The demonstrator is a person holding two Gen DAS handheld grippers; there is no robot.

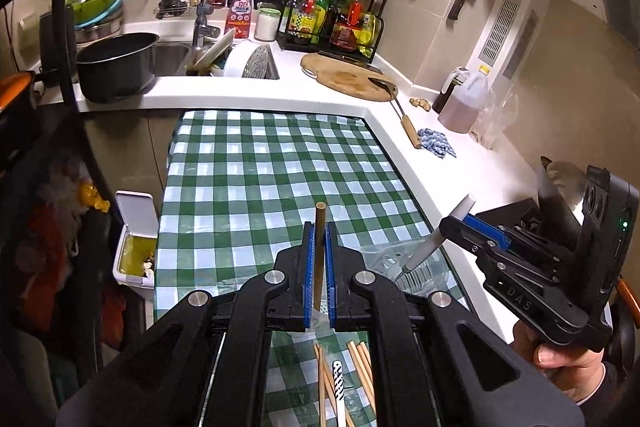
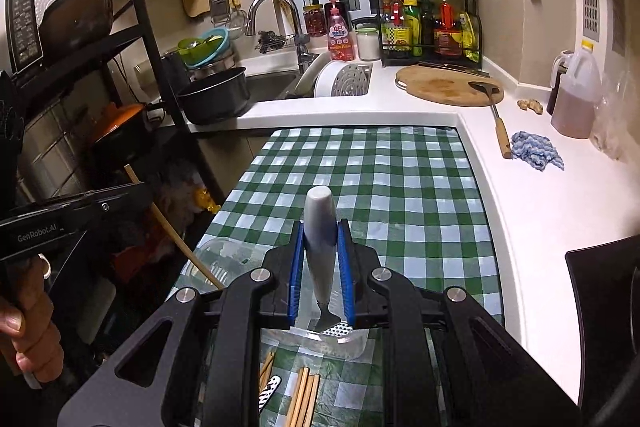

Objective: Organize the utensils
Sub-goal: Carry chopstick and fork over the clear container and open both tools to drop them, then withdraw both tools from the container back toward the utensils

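My left gripper (image 1: pixel 320 231) is shut on a wooden chopstick (image 1: pixel 320 247) that stands upright between its blue pads. My right gripper (image 2: pixel 321 227) is shut on a white-handled utensil (image 2: pixel 320 219), handle up and perforated metal end down. Both hang over a clear plastic container (image 1: pixel 386 259) (image 2: pixel 218 253) on the green checked tablecloth (image 1: pixel 260 167). In the left wrist view the right gripper (image 1: pixel 456 227) is to the right, and the utensil's lower tip reaches the container. The right wrist view shows the left gripper (image 2: pixel 138 191) with its chopstick (image 2: pixel 176 231) slanting down. Loose chopsticks (image 1: pixel 360 367) (image 2: pixel 306 399) lie below.
A black-and-white patterned item (image 1: pixel 338 375) lies among the loose chopsticks. An L-shaped white counter (image 1: pixel 460 171) holds a round cutting board (image 1: pixel 348 77) with a spatula, a blue cloth (image 1: pixel 436 143) and an oil jug (image 1: pixel 464 103). A dark pot (image 1: pixel 116 67) stands by the sink; an open bin (image 1: pixel 134 239) stands left of the table.
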